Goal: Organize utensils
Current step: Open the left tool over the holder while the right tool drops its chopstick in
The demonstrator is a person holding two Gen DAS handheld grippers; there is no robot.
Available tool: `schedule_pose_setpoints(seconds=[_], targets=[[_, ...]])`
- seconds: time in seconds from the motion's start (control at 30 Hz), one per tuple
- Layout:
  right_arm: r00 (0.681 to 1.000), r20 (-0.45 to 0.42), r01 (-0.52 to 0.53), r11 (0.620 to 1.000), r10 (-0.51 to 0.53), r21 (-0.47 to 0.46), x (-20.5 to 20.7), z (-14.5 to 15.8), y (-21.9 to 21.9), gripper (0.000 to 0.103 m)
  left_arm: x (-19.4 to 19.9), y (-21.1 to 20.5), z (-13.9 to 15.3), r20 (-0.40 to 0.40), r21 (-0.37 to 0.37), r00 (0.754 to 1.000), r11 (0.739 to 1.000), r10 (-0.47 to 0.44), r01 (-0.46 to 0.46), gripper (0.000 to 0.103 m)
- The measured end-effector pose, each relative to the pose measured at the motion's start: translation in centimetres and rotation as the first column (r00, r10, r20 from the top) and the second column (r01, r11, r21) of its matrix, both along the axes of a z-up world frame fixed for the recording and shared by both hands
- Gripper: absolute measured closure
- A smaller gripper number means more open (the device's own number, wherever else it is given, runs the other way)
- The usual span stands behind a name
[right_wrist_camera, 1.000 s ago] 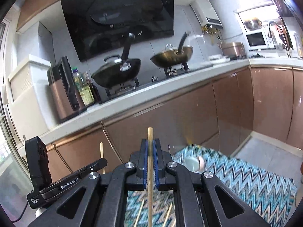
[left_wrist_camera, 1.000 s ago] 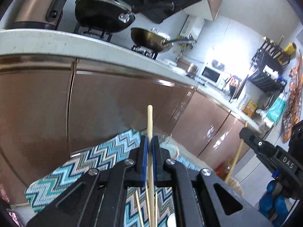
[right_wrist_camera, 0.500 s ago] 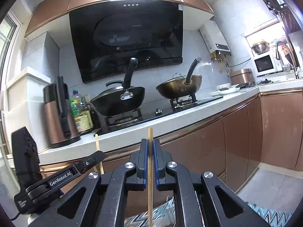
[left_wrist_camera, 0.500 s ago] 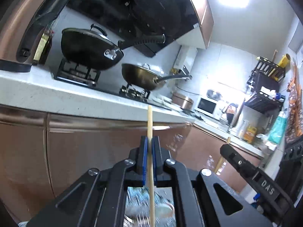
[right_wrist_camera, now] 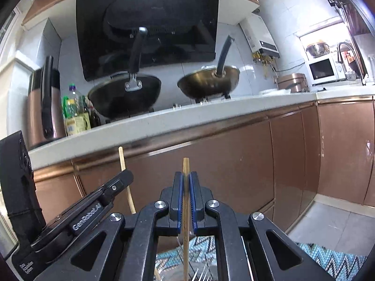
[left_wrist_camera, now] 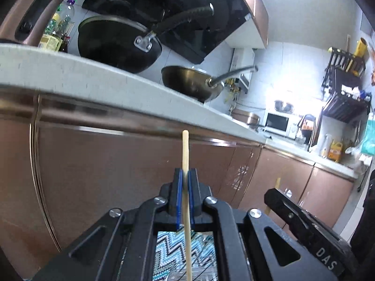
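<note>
Chopsticks are what we hold, one pale chopstick (left_wrist_camera: 185,154) pinched upright between the closed pads of our left gripper (left_wrist_camera: 185,175), the darker chopstick (right_wrist_camera: 185,166) clamped likewise in our right gripper (right_wrist_camera: 185,180), both tips rising ahead toward the brown cabinet doors (right_wrist_camera: 222,164), a zigzag mat (left_wrist_camera: 173,253) below.

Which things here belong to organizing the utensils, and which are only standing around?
For the job:
- left gripper, shut on a chopstick
- right gripper, shut on a second chopstick

Standing around:
- black wok
- brass wok
- oil bottles
- microwave
- zigzag mat
</note>
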State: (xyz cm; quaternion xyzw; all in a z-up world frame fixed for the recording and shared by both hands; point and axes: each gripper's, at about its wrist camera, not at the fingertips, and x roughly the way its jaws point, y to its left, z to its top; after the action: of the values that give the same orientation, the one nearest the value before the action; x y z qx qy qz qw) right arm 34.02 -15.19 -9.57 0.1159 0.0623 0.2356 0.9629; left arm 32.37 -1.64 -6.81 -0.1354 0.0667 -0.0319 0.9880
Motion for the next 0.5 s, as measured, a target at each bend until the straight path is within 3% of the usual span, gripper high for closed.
schedule_pose_setpoints(seconds=[0.13, 0.23, 0.5], targets=[[1.0, -0.016, -0.005, 1.0, 0.005, -0.011, -0.4, -1.0, -0.1, 0.096, -0.1, 0.0, -1.4, -0.021, -0.006, 1.0, 1.0, -0.016, 0.016, 0.097], [1.0, -0.018, 0.002, 1.0, -0.002, -0.017, -1.0, -0.9, -0.3, 0.088, -0.4, 0.2, -1.5, -0.041, -0.008, 0.999, 0.999, -0.032, 0.032, 0.094], [0.999, -0.001, 0.047, 0.998, -0.047, -0.034, -4.5, 1.9, -1.6, 0.082, -4.0, 1.7, 0.7, -0.05, -0.014, 0.998, 0.999, -0.041, 0.04, 0.087]])
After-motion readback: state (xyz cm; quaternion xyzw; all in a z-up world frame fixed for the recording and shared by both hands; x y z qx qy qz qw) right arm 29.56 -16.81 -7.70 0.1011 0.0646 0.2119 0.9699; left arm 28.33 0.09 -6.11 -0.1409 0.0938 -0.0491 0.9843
